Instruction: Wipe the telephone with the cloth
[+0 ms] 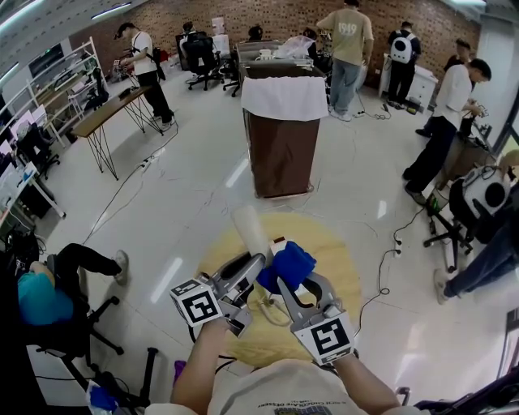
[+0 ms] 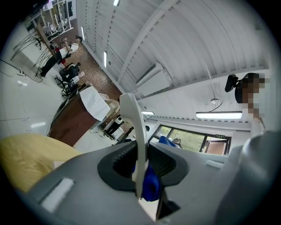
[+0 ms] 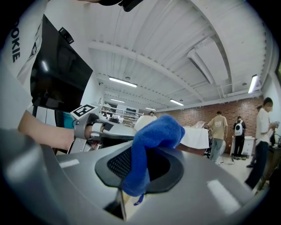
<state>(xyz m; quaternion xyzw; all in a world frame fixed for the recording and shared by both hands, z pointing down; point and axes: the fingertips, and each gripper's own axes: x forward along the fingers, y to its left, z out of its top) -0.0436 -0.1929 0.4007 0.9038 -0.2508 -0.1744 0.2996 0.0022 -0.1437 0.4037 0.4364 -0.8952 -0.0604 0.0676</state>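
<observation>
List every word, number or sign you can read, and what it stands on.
"OKIE", cut off at the picture's edge: on the white shirt.
Print on the shirt hem, head view: too blurred to read.
Print on the tan shirt: too small.
Green sign over the door: too small.

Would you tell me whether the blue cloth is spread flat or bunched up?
Bunched up: the cloth is a rounded wad clamped in the right tongs.

An open-plan lab or workshop office is shown: a red brick wall [image 1: 268, 16], a glossy white floor [image 1: 195, 194] crossed by loose cables [image 1: 122, 188], trestle desks [image 1: 108, 113], office chairs [image 1: 203, 61], equipment shelving [image 1: 69, 63], strip lights [image 3: 123, 81] on a ribbed white ceiling [image 3: 175, 39], and several people [image 1: 349, 40] gathered at workstations.
</observation>
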